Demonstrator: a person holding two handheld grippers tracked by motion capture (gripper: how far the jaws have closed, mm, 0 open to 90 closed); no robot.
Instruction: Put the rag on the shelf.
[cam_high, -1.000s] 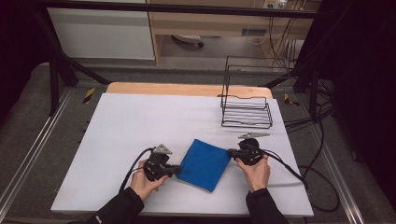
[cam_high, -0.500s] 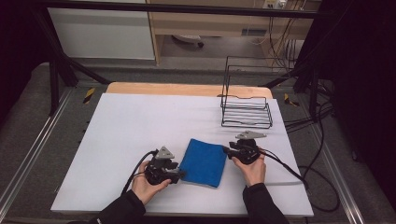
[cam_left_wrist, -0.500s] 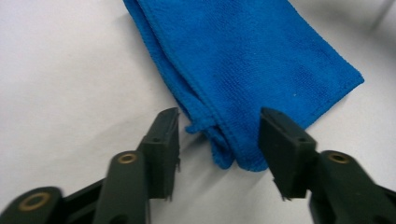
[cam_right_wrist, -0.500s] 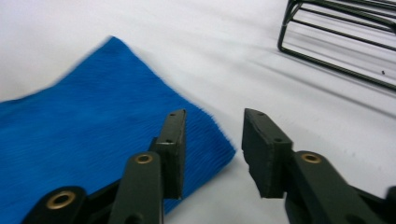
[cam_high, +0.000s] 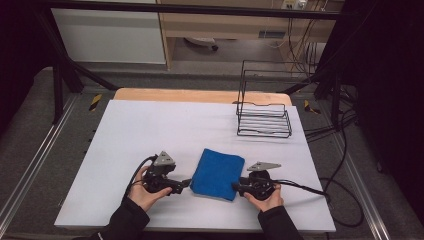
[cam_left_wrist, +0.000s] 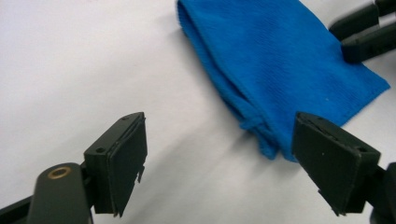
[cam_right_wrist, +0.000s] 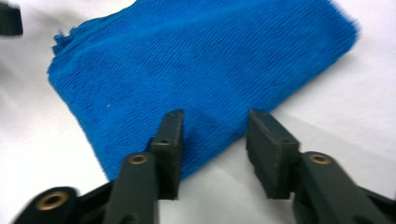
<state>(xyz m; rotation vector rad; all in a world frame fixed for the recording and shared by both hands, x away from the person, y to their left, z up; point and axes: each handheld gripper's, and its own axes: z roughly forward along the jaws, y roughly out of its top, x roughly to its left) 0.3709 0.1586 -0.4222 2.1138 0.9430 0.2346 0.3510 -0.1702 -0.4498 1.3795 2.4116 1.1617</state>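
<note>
— While both hands sit low at the near edge of the table (cam_high: 150, 130), what is the left gripper (cam_high: 186, 183) doing?

— Its jaws are spread wide and hold nothing. They point at the near left corner of the folded blue cloth (cam_high: 218, 173), just short of it.

— And the cloth itself?

— Flat on the white tabletop, between the two grippers, its layered edges showing at the left corner (cam_left_wrist: 254, 123).

— The right gripper (cam_high: 234, 187)?

— Jaws parted, less widely than the left's, gripping nothing, right at the cloth's near right edge (cam_right_wrist: 205, 93). The wire rack (cam_high: 263, 117) stands well apart at the far right.

— So which step?

— I'd judge an approach to grasp the cloth. Next, each gripper probably needs to slide onto an edge and close.
</note>
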